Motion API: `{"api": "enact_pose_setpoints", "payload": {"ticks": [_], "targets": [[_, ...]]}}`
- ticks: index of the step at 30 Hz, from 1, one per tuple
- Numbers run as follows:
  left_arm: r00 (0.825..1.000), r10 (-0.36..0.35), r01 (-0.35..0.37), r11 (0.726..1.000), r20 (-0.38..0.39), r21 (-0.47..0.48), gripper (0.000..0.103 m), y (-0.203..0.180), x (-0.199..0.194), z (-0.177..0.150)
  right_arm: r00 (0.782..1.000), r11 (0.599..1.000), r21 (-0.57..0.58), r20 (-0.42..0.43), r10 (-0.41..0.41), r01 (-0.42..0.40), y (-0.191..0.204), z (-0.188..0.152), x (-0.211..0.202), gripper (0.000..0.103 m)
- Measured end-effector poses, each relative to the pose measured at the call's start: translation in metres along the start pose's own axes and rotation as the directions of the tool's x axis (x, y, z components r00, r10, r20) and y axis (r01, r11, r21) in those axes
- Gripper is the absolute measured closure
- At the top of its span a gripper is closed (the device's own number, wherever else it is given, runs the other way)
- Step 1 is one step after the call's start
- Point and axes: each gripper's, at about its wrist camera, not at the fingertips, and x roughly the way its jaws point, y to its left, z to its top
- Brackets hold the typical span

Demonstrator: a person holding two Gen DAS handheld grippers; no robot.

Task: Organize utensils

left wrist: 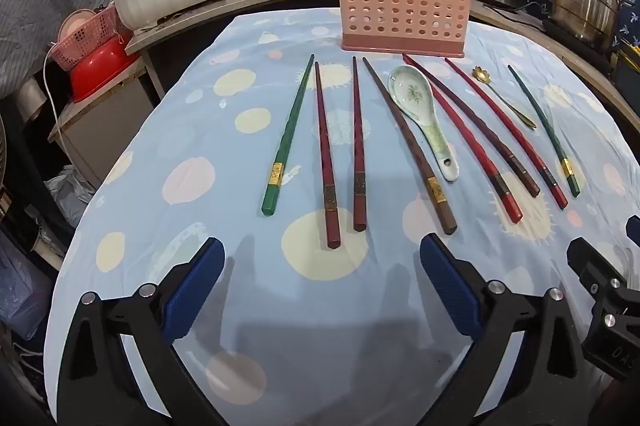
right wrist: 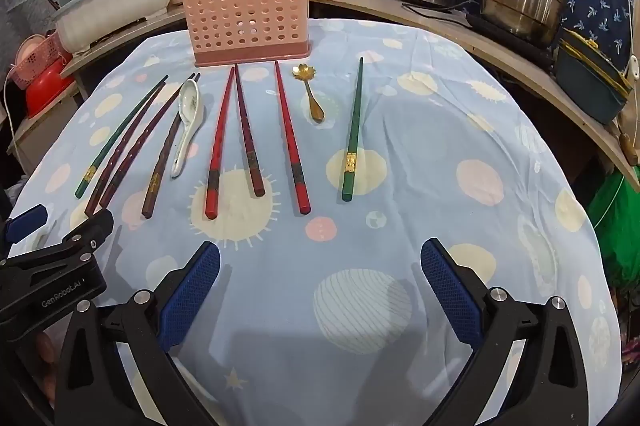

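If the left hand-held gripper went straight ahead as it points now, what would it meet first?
Probably the two dark red chopsticks lying ahead of the open left hand-held gripper; the pink utensil holder stands farther back. Depth is uncertain.

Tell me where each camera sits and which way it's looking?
Left wrist: on the left gripper, above the table's near edge, facing the pink holder; its open fingers show, and part of the other gripper at right.
Right wrist: on the right gripper, further right, facing the same way; its open fingers show.
Shared: the holder, the white spoon, the gold spoon, the chopsticks.
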Motion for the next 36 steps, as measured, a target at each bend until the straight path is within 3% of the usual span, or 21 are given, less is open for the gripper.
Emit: {"api": "enact_pose_setpoints", "payload": {"ticks": [36], "targets": [[1.000, 0.005, -0.005, 1.000, 0.020, 0.004, 0.009, 0.0000, -0.0044, -0.0010, 1.000, 1.000, 0.020, 0.028, -0.005, 0.005, -0.0050, -0.0010, -0.0046, 0.006]]}}
